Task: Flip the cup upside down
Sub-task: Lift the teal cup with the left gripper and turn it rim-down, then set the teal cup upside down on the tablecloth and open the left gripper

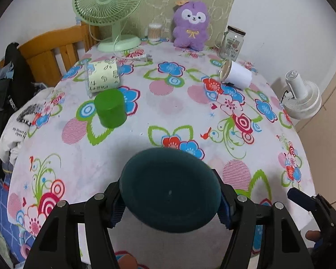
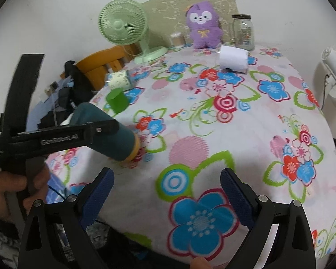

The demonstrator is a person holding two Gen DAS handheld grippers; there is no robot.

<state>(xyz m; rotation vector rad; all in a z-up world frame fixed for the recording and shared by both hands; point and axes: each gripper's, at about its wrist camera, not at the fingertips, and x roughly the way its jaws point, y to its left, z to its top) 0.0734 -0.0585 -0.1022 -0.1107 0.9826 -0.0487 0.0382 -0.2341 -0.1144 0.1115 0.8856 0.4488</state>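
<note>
My left gripper is shut on a dark teal cup, its flat bottom facing the camera. In the right wrist view the same cup is held tilted above the table's left side, its yellowish rim end pointing down and right toward the flowered tablecloth. My right gripper is open and empty over the table's near edge, to the right of the cup. A green cup stands upside down on the cloth at the left; it also shows in the right wrist view.
A patterned cup and a white cup lie on their sides. A green fan, purple plush toy, glass jar and cotton-swab box stand at the back. A wooden chair is left, a white fan right.
</note>
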